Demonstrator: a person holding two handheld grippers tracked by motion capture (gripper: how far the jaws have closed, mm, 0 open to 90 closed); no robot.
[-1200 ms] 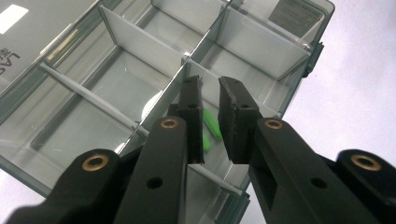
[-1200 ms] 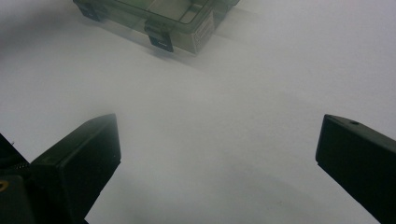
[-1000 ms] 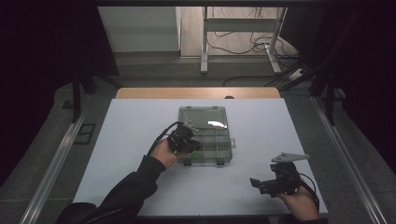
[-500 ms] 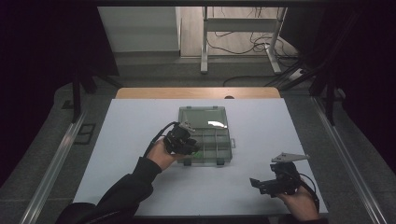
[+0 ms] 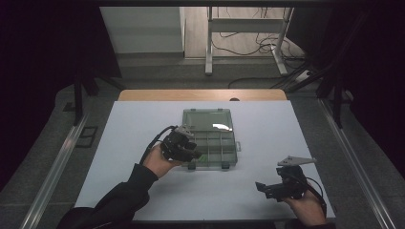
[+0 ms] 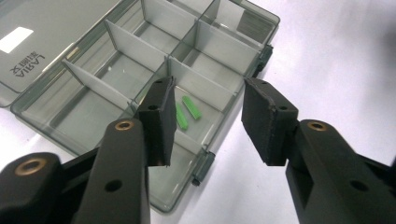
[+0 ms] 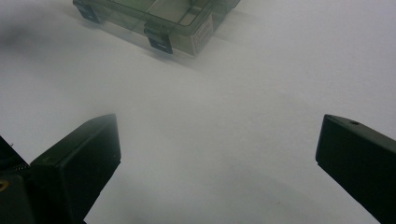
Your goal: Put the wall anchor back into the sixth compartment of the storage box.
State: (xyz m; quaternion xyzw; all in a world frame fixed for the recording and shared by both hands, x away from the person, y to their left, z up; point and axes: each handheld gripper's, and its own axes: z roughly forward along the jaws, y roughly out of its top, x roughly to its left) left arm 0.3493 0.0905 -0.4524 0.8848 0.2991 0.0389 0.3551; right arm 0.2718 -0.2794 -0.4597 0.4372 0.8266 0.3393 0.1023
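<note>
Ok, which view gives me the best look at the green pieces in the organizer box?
The left gripper view: two green pieces lie in a near compartment of the organizer box, between the open jaws. The high view shows a faint green speck.

1 organizer box, 2 green pieces in it, 2 tongs, 1 table.

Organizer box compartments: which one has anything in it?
The compartment at the latch-side edge, directly beyond the left gripper. It holds two green pieces; the other visible compartments look empty.
</note>
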